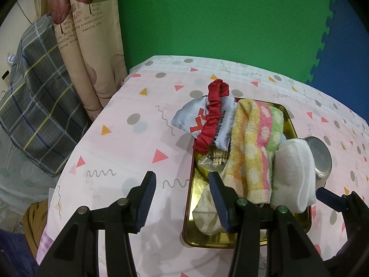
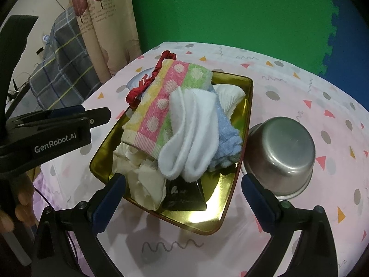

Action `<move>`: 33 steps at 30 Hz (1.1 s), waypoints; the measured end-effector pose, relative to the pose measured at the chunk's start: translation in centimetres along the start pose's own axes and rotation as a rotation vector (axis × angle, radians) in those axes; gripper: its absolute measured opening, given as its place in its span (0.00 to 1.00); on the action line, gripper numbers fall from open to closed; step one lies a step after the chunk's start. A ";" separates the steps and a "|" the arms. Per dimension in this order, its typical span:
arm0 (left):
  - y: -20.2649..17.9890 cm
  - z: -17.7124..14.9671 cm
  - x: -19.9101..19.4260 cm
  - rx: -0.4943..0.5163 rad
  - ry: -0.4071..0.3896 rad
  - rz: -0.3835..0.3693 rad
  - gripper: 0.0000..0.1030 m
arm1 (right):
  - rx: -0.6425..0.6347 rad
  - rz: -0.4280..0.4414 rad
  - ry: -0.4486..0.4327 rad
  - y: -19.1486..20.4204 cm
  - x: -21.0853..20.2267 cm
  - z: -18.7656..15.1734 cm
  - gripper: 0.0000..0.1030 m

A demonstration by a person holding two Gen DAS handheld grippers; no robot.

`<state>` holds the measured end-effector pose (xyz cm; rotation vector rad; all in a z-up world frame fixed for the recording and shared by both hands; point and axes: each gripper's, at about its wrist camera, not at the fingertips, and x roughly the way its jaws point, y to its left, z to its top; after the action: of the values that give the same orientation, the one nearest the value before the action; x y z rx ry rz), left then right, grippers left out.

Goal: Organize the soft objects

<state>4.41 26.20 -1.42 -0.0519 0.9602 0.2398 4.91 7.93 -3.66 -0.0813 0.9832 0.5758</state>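
Both claws gape empty: left gripper (image 1: 182,199) at the gold tray's (image 1: 198,235) near-left corner, right gripper (image 2: 182,195) over its near edge. Soft items lie heaped in the tray; the red scrunchie (image 1: 211,120) overhangs its far-left rim and could slide off if the striped towel (image 2: 161,106) is tugged. Items underneath stay hidden.

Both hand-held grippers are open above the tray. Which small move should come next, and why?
Probably lower the right hand-held gripper onto the white sock: it lies on top of the pile in the gold tray, uncovered and nearest to the open jaws.
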 end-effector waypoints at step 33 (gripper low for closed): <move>0.1 -0.2 0.4 0.003 0.016 0.005 0.48 | 0.002 0.004 0.027 0.1 0.5 -0.5 0.97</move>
<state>4.42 26.36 -1.87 -0.0489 0.9768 0.2424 4.70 8.06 -4.31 -0.0854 1.0099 0.5792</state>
